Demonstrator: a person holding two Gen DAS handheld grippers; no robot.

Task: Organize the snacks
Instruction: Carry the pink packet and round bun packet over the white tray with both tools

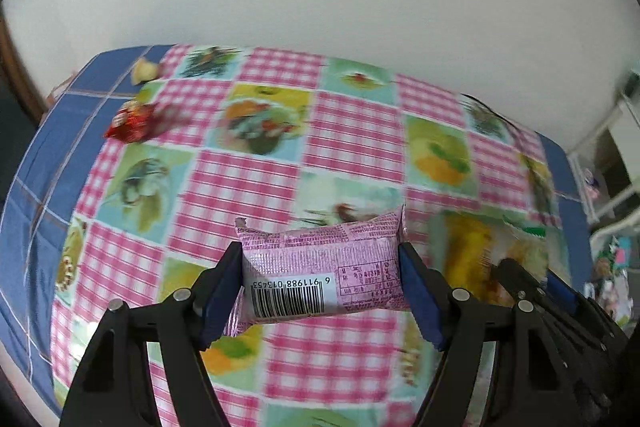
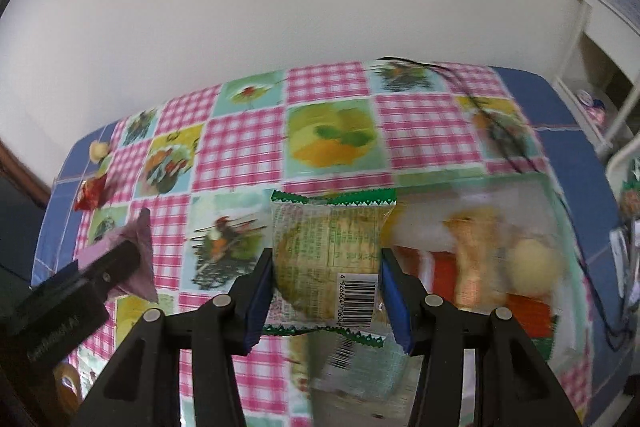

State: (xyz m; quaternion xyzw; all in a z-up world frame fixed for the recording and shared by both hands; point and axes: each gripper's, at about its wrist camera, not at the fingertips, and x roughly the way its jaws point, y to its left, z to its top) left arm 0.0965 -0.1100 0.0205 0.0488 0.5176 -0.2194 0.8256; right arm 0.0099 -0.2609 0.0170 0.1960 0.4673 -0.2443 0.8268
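Observation:
My left gripper (image 1: 320, 279) is shut on a pink snack packet (image 1: 320, 271) with a barcode, held above the checkered tablecloth (image 1: 248, 183). My right gripper (image 2: 326, 283) is shut on a clear, green-edged biscuit packet (image 2: 326, 259), held beside a clear container (image 2: 480, 259) that holds several snacks. The right gripper shows in the left wrist view (image 1: 528, 291) at the right. The left gripper with its pink packet (image 2: 132, 251) shows in the right wrist view at the left.
A red snack packet (image 1: 134, 121) and a small yellow snack (image 1: 144, 70) lie at the table's far left. A black cable (image 2: 492, 115) crosses the far right of the cloth. A white shelf (image 2: 600, 75) stands to the right. A white wall is behind.

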